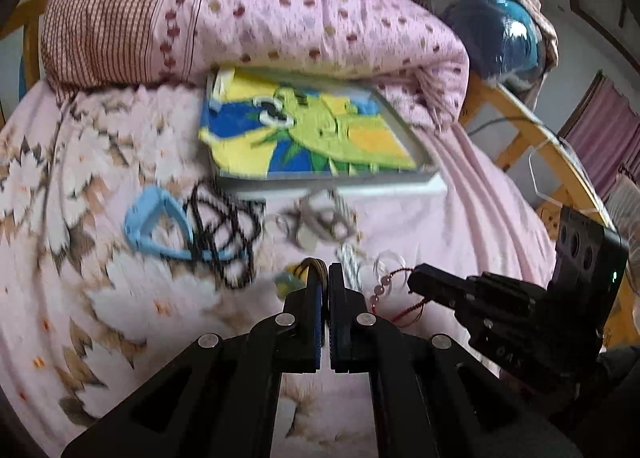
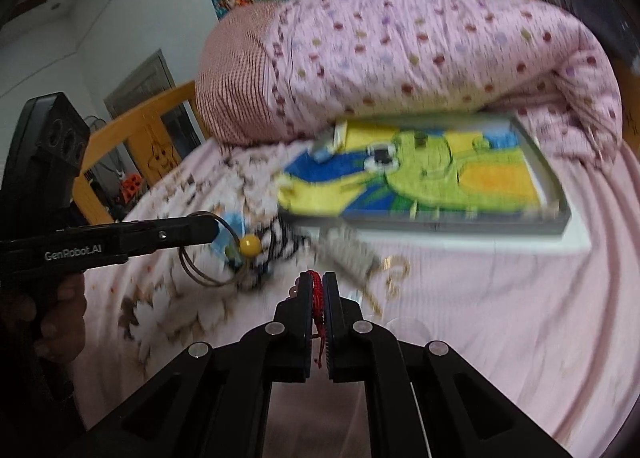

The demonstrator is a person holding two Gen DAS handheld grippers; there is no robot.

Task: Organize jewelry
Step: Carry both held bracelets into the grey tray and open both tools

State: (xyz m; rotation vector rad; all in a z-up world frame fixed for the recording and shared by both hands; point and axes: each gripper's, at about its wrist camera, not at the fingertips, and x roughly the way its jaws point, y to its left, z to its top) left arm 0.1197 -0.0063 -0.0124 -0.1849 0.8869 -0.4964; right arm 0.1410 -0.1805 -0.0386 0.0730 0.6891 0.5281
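Nearest the lens, the right tool (image 2: 316, 282) was seen clenched on a red cord bracelet (image 2: 317, 290), the braid pinched between the jaws with its loose end hanging below; in the left view its pink beads (image 1: 380, 290) dangled under the tip, clear of the bed. The pinch on the cord, not the beads, was judged to keep the piece from slipping. The left tool (image 1: 324, 272) was likewise closed, on a brown wire-loop bracelet (image 2: 204, 246) with a yellow bead (image 2: 250, 245), held off the sheet. Each piece was apparently held apart from the other so that neither would tangle. Just beyond, the unsorted pile lay on the pink floral sheet (image 1: 80, 250): a blue strap (image 1: 152, 226), a black beaded string (image 1: 224, 230), a silvery chain cluster (image 1: 320, 218). Farther back, a tray (image 2: 556, 218) lined with a cartoon towel (image 2: 420, 182) sat wedged under the folded quilt (image 2: 420, 54), presumably the destination
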